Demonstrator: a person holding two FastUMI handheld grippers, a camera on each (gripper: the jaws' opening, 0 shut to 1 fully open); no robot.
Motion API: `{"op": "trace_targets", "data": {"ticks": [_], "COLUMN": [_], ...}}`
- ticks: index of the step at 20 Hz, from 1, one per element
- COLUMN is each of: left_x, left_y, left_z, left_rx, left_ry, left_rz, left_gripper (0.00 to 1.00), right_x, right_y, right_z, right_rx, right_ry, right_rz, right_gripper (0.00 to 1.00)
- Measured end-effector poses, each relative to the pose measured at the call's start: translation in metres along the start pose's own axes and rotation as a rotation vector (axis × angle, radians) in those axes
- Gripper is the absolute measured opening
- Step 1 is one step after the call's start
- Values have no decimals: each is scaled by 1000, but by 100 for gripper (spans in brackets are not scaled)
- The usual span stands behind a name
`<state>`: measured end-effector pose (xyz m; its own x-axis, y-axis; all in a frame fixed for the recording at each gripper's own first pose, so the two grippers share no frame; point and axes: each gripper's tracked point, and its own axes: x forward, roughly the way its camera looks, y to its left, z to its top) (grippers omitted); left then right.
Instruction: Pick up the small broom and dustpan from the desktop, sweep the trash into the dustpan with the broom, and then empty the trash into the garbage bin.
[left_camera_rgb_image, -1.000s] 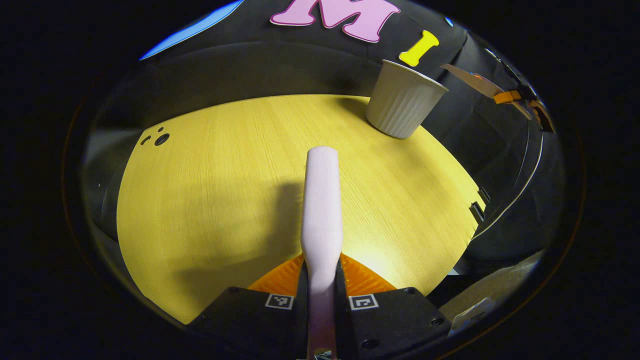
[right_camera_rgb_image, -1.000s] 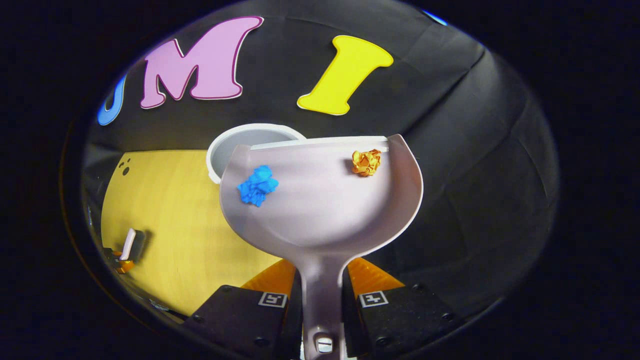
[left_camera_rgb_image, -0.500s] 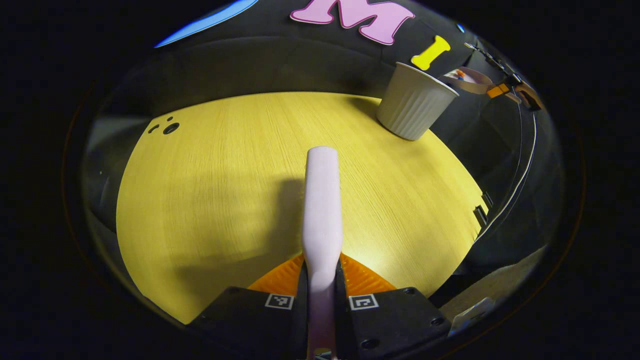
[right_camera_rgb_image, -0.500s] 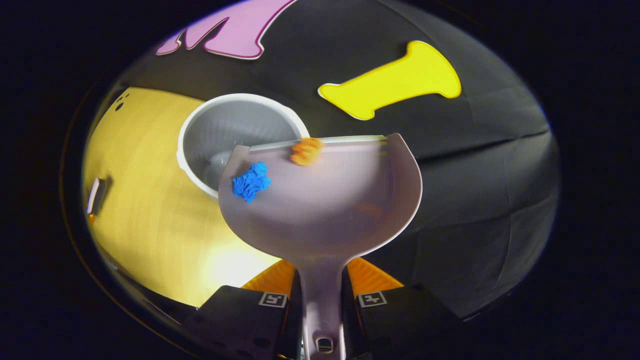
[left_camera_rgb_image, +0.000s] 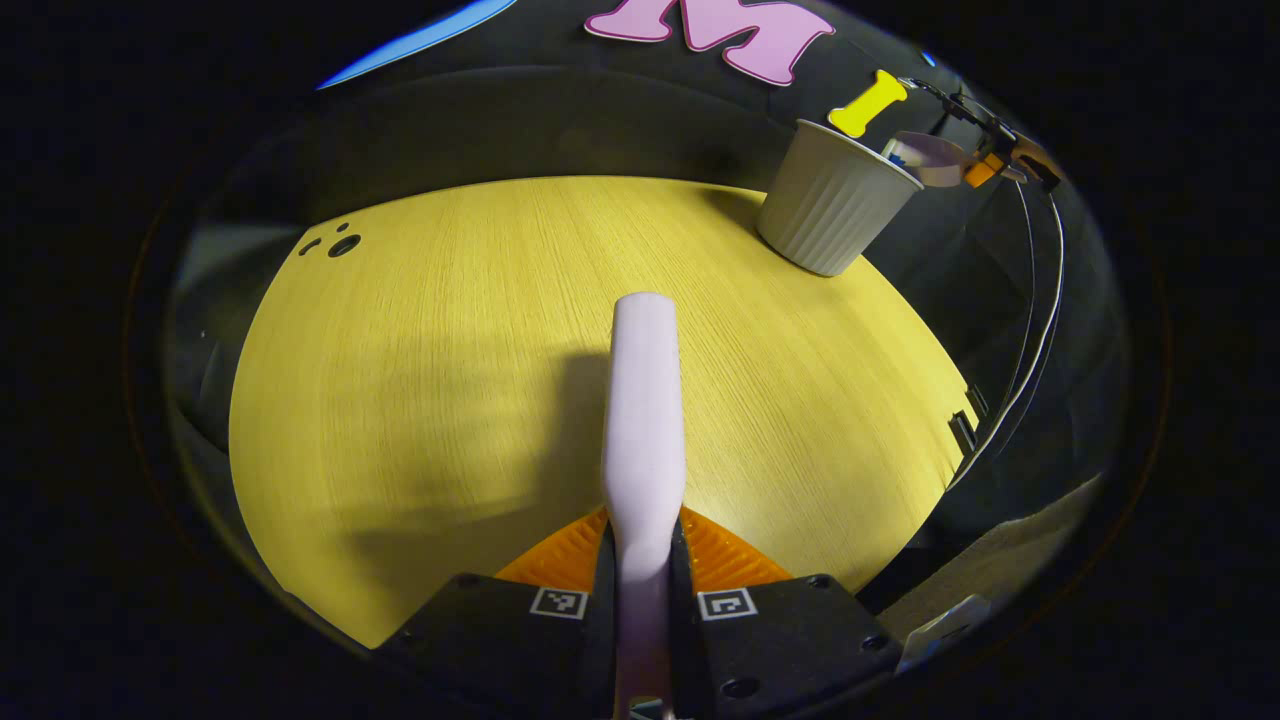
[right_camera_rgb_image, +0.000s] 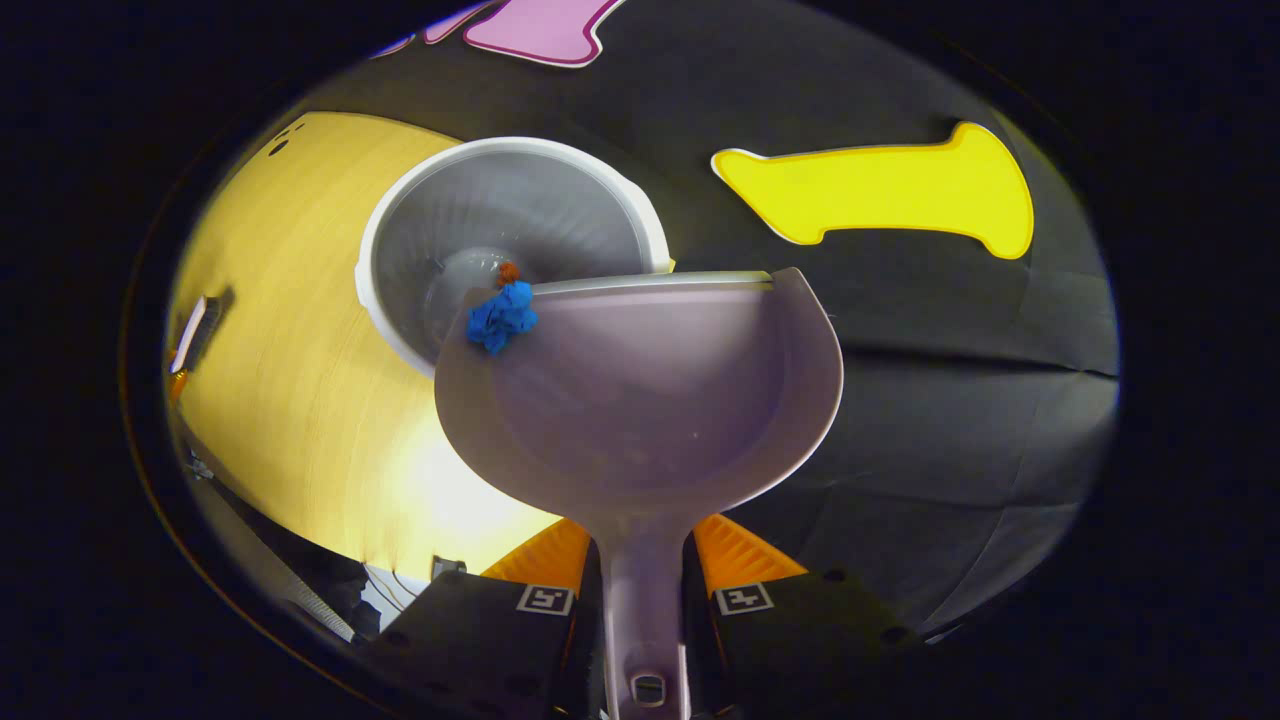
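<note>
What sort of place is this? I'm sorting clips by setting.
Likely a staged recording booth, not a home: a bare yellow desk against black cloth, with one small bin and a dustpan tipped over it.

A yellow wood-grain surface (left_camera_rgb_image: 450, 350) with a curved-looking far edge carries the things, set against the black cloth wall. Near its far left corner are a few small dark round holes (left_camera_rgb_image: 340, 244). At the far right corner, close to the edge, stands an upright pale grey ribbed plastic garbage bin (left_camera_rgb_image: 832, 205), wider at its rim than at its foot. In the right gripper view the same bin (right_camera_rgb_image: 455, 225) stands on the surface (right_camera_rgb_image: 290, 380), its open mouth showing a ribbed inner wall.
</note>
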<state>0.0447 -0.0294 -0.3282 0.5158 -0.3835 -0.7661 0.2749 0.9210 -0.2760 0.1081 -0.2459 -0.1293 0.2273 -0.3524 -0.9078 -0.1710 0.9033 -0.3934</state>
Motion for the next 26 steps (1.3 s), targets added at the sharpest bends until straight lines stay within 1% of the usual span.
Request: {"op": "trace_targets", "data": {"ticks": [1,2,6,7,8,10,11,12,15,17,20,21,23,25,26], "left_x": [1,1,2,2,1,-1,-2,-3,-5,-7,-7,-7,-7,-6,-6], "left_y": [-1,-2,-8,-10,-10,-12,-12,-13,-13,-12,-12,-12,-10,-7,-6], "left_z": [0,1,3,4,5,7,8,8,8,9,10,11,16,20,23], "left_rx": [-3,-4,1,1,2,5,5,3,6,0,2,8,16,14,15], "left_ry": [-3,-5,-8,-11,-15,-22,-27,-30,-33,-34,-34,-35,-39,-42,-45], "left_rz": [2,4,12,16,21,32,38,44,59,71,86,92,106,120,127], "left_gripper": [26,26,26,26,26,26,26,26,26,26,24,26,26,26,26], "right_x": [0,1,3,4,3,1,-3,-7,-29,-46,-70,-79,-91,-97,-98], "right_y": [0,-1,-4,-5,-7,-9,-9,-6,2,11,37,50,88,127,145], "right_z": [1,-1,-2,-2,-1,1,3,4,-3,-13,-32,-38,-45,-55,-59], "right_rx": [5,2,7,6,8,25,47,76,186,239,268,272,271,265,268], "right_ry": [-1,-1,-18,-28,-45,-112,-156,-196,-315,-377,-447,-468,-504,-517,-523], "right_rz": [5,2,-1,-5,-12,-27,-27,-19,21,55,126,147,189,246,275], "right_gripper": [40,36,37,40,36,40,40,37,36,37,36,36,36,36,39]}}
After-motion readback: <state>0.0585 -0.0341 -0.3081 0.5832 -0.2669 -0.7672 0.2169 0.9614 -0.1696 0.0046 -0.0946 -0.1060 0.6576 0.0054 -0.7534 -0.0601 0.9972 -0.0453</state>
